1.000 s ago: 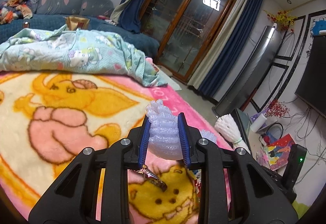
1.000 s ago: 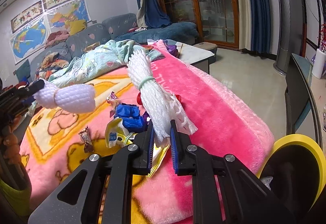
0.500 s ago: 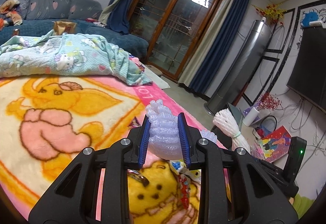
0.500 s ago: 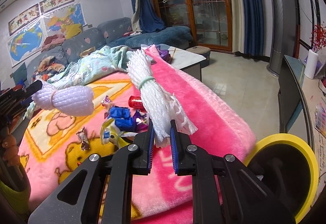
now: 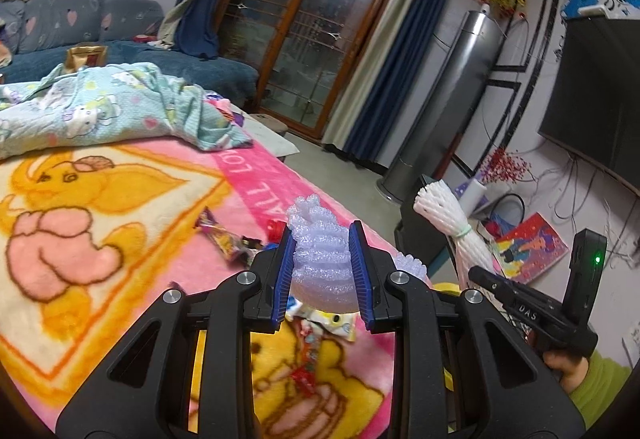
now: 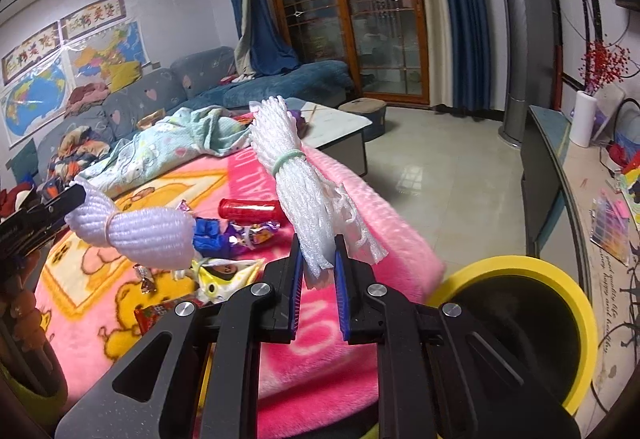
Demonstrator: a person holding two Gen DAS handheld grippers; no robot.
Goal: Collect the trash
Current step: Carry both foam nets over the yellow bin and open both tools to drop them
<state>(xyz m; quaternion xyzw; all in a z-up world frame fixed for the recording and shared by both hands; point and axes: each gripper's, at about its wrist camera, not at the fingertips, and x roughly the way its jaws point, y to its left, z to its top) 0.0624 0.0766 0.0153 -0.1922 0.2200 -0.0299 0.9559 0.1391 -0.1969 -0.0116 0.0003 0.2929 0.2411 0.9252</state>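
Landmark: the yellow-rimmed bin (image 6: pixel 520 327) standing on the floor just off the pink blanket's (image 6: pixel 328 359) near edge; places below are told from it.
Left gripper (image 5: pixel 322 267): fingers clamped on a lilac foam net bundle (image 5: pixel 320 263), which bulges between the blue pads (image 5: pixel 285 275); held up over the blanket, on the far side of the bin from the television wall.
Right gripper (image 6: pixel 318 271): fingers pinched together on the loose tail of a white foam net bundle (image 6: pixel 296 175), tied with a pale green band (image 6: pixel 289 160); it stands upright above the blanket edge, just beside the bin's rim.
Why held so: both nets are gripped low with their bulk sticking up and forward, probably so they can fall free into the bin once the fingers part.
Trash still lying: a red tube (image 6: pixel 248 208), blue crumpled wrapper (image 6: pixel 208 235), purple wrapper (image 6: pixel 252 233) and yellow packet (image 6: pixel 222 273) are scattered on the blanket, farther from the bin than either gripper.
Step judged: carrying two nets to the bin; neither is over its mouth yet.
Edges: the blanket drops away right at the bin, so a short release could land on the plush edge or floor.
Open room: bare tiled floor (image 6: pixel 440 167) beyond the bin; its dark mouth is unobstructed, and the cabinet (image 6: pixel 544 175) stands close on its far side.
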